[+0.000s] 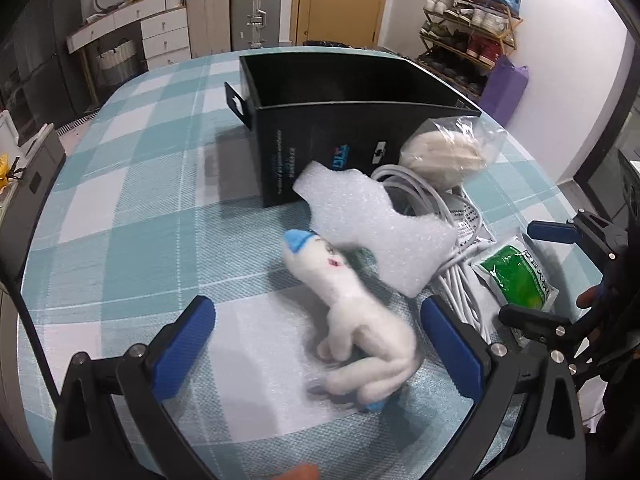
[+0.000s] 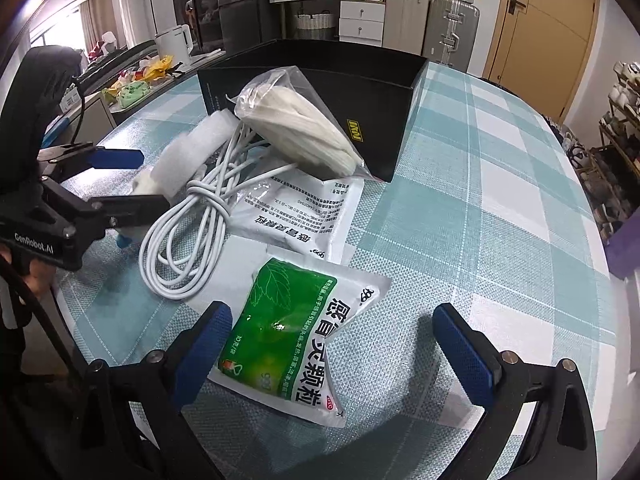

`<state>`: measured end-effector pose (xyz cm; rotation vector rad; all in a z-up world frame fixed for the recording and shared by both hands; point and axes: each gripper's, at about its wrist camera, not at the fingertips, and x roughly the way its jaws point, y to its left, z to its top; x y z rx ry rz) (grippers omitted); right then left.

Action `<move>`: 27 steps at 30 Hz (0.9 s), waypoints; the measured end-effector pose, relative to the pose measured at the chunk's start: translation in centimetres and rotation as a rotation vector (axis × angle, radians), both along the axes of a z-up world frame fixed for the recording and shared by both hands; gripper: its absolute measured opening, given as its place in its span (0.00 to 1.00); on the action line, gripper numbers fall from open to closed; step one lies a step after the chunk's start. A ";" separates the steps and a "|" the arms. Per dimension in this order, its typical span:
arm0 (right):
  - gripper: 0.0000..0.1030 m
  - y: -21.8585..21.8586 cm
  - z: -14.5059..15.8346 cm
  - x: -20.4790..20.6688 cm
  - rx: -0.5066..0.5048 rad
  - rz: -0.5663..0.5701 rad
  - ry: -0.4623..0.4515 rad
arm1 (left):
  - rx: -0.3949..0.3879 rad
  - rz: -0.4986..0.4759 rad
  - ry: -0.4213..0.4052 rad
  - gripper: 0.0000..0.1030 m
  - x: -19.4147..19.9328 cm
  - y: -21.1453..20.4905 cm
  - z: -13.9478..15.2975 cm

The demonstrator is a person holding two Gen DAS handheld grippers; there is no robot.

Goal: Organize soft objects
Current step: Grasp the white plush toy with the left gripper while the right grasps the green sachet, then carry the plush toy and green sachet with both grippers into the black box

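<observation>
A white plush toy (image 1: 352, 320) with blue tips lies on the checked cloth between the open fingers of my left gripper (image 1: 316, 352). A white foam piece (image 1: 372, 224) leans over its head, against the open black box (image 1: 352, 92). A bag of white fibre (image 1: 444, 156) and a coiled white cable (image 1: 448, 216) lie beside the box. In the right wrist view, my right gripper (image 2: 332, 356) is open around a green medicine sachet (image 2: 296, 336). The foam (image 2: 192, 152), cable (image 2: 188, 232), fibre bag (image 2: 304, 128) and box (image 2: 384, 92) lie beyond. The left gripper (image 2: 128, 180) shows at the left.
A second, white printed sachet (image 2: 304, 216) lies under the cable. The table (image 2: 500, 208) has a teal-and-white checked cloth. Suitcases, drawers, a door and a shoe rack (image 1: 468, 28) stand beyond the table. A kettle (image 2: 176, 44) and clutter sit at the far left.
</observation>
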<state>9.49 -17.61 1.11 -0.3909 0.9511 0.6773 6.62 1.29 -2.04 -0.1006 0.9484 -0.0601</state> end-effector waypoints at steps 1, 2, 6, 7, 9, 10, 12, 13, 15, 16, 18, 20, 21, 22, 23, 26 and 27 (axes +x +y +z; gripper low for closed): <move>0.99 0.0 0.0 0.0 0.001 0.003 0.005 | 0.001 -0.003 0.001 0.98 0.0 -0.1 -0.1; 0.98 -0.1 0.0 -0.1 0.001 0.005 0.007 | 0.002 -0.004 0.005 0.97 0.1 -0.1 -0.1; 0.91 -0.2 0.1 -0.4 0.008 0.030 0.017 | 0.019 -0.020 0.011 0.87 0.0 -0.4 -0.2; 0.88 -0.2 0.1 -0.5 0.011 0.042 0.016 | 0.023 -0.025 0.009 0.82 0.0 -0.5 -0.2; 0.83 -0.2 0.2 -0.7 0.012 0.060 0.016 | 0.029 -0.031 0.001 0.74 -0.1 -0.5 -0.1; 0.80 -0.2 0.3 -0.9 0.013 0.066 0.017 | 0.033 -0.033 -0.004 0.65 -0.2 -0.5 0.0; 0.76 -0.1 0.3 -1.0 0.018 0.077 0.015 | 0.037 -0.037 -0.013 0.49 -0.3 -0.3 0.2; 0.72 -0.1 0.4 -1.0 0.020 0.079 0.014 | 0.031 -0.041 -0.016 0.41 -0.3 -0.1 0.2; 0.66 -0.1 0.4 -1.0 0.026 0.077 0.011 | 0.011 -0.048 -0.021 0.39 -0.3 0.1 0.3; 0.63 -0.2 0.4 -0.9 0.028 0.074 0.009 | 0.005 -0.051 -0.028 0.35 -0.4 0.2 0.3; 0.57 -0.3 0.5 -0.8 0.033 0.071 0.005 | 0.000 -0.057 -0.039 0.34 -0.5 0.1 0.5; 0.49 -0.4 0.6 -0.7 0.037 0.067 0.000 | -0.004 -0.063 -0.060 0.34 -0.7 0.0 0.9; 0.47 -0.4 0.6 -0.7 0.038 0.068 -0.001 | -0.002 -0.065 -0.064 0.33 -0.8 0.0 1.0; 0.47 -0.5 0.6 -0.7 0.039 0.070 -0.003 | -0.003 -0.065 -0.071 0.33 -0.9 0.0 1.1; 0.46 -0.5 0.6 -0.7 0.040 0.072 -0.004 | -0.005 -0.063 -0.076 0.33 -0.9 0.1 1.3; 0.42 -0.5 0.6 -0.7 0.043 0.080 -0.010 | -0.012 -0.057 -0.090 0.33 -1.1 0.3 1.6; 0.41 -0.5 0.5 -0.7 0.044 0.083 -0.011 | -0.017 -0.056 -0.096 0.33 -1.1 0.4 1.8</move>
